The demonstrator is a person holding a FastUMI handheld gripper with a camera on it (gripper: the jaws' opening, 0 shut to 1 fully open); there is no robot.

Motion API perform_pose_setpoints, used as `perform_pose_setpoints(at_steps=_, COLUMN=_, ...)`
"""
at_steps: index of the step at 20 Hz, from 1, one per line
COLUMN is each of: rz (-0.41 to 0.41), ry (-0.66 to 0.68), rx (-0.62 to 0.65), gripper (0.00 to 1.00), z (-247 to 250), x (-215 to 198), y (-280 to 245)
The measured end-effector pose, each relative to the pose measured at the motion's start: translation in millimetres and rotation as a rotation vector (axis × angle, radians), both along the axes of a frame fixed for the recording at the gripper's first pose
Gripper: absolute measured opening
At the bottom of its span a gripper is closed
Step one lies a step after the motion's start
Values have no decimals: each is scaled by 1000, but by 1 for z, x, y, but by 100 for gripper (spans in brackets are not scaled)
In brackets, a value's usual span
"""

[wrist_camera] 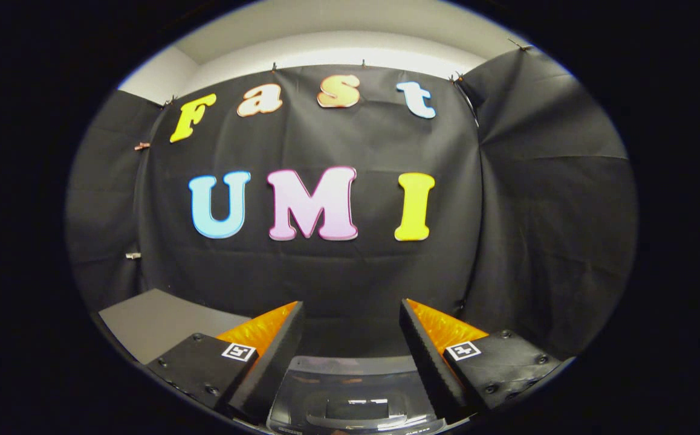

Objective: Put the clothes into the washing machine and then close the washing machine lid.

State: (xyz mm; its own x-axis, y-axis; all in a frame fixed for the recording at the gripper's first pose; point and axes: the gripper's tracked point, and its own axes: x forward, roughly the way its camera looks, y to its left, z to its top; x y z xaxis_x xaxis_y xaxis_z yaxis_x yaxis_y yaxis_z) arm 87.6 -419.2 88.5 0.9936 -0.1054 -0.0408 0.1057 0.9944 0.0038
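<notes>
The washing machine (350,399) sits low between the two fingers at 6 o'clock, its dark glossy top with a handle-like recess facing the camera; whether the lid is shut cannot be told, and the clothes' whereabouts cannot be told. The gripper (350,314) has its fingers spread wide, gripping nothing, and points at the booth wall (326,278) at 12 o'clock. This scene fits either stage, so confirm the lid's state first.
</notes>
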Motion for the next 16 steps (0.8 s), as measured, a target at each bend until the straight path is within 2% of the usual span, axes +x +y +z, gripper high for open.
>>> perform_pose_setpoints(at_steps=6, rz=28, ry=-51, rx=-32, gripper=98, z=18, x=-7, y=10)
perform_pose_setpoints(at_steps=16, rz=40, ry=-60, rx=-39, gripper=98, z=26, x=-17, y=23)
